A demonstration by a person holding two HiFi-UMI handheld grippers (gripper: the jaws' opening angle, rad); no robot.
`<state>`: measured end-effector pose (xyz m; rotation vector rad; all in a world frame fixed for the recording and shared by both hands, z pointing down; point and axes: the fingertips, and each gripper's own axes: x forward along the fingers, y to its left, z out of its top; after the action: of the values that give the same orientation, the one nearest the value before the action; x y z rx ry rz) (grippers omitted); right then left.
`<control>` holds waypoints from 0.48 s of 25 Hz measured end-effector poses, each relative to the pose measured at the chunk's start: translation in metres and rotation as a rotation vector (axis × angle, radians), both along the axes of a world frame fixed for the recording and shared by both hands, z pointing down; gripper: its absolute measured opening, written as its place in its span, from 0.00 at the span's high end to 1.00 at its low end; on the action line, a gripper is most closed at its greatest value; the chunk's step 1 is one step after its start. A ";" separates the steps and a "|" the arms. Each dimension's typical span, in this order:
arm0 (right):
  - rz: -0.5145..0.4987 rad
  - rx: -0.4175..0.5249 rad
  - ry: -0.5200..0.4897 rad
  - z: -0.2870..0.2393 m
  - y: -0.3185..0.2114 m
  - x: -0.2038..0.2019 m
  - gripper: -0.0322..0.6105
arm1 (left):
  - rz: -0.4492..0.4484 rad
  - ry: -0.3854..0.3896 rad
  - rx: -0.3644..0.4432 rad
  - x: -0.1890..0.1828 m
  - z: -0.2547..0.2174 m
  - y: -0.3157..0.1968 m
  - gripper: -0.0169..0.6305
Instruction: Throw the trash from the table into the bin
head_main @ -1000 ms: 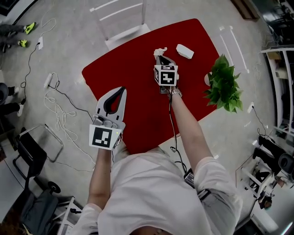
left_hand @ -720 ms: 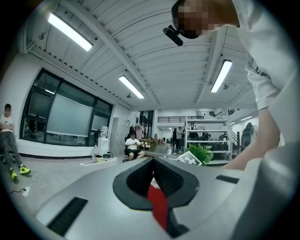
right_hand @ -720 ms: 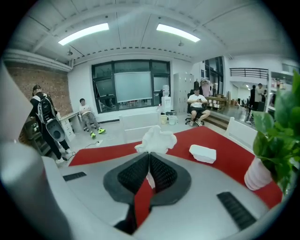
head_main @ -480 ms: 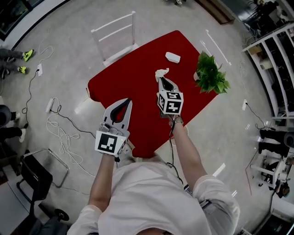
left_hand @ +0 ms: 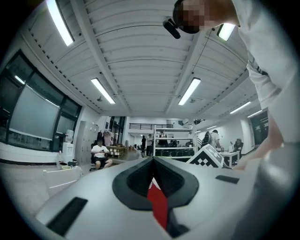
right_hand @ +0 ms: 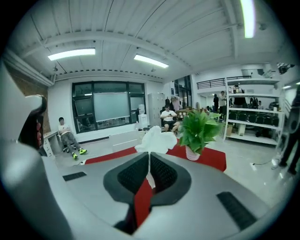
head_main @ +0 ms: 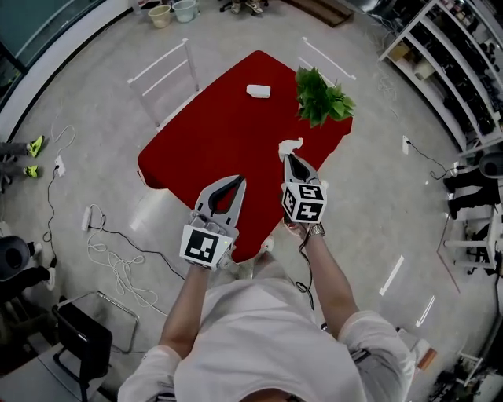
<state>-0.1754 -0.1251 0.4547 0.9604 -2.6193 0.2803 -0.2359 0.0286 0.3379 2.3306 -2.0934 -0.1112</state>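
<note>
grey right tool (head_main: 288, 156): jaws together, clamped on a white tissue (head_main: 290, 146) at the very tips; it points away from the person and a little downward.
tissue: crumpled, sticking out beyond the tips and clear of the bench (head_main: 212, 133); in the head view it hangs over the bench's near right edge.
left tool (head_main: 239, 180): jaws together at the tips, nothing between them; held level, just left of the right tool, over the bench's near left edge in the head view.
watch (head_main: 313, 230): on the wrist behind the right tool.
bench: red top, set cornerwise to the person, mostly bare.
packet (head_main: 258, 91): white and flat, lying on the far part of the bench, near the plant and well apart from both tools.
plant (head_main: 321, 96): green and leafy, in a pale pot, standing at the far right corner of the bench.
chair (head_main: 161, 74): white, at the bench's far left side.
floor (head_main: 377, 212): pale grey and glossy.
cables (head_main: 110, 255): white, loose on the floor at the left.
shelves (head_main: 452, 71): far right, well apart from the bench.
pails (head_main: 161, 14): two, pale, on the floor beyond the chair.
</note>
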 end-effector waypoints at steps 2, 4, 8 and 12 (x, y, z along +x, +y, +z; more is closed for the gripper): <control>0.050 0.003 -0.005 -0.004 -0.003 0.031 0.92 | 0.057 0.002 -0.006 0.026 0.002 -0.007 0.96; 0.083 0.009 -0.007 -0.005 -0.003 0.057 0.92 | 0.102 0.012 -0.003 0.051 0.004 -0.011 0.96; 0.137 0.001 0.014 0.002 -0.005 0.119 0.92 | 0.198 0.027 0.000 0.112 0.006 -0.033 0.96; 0.191 -0.015 0.026 0.007 -0.009 0.195 0.92 | 0.313 0.031 -0.007 0.194 0.006 -0.061 0.96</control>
<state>0.0195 -0.1338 0.4612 1.2027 -2.5011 0.3303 -0.0415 -0.0320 0.3438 2.5966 -1.6847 -0.1356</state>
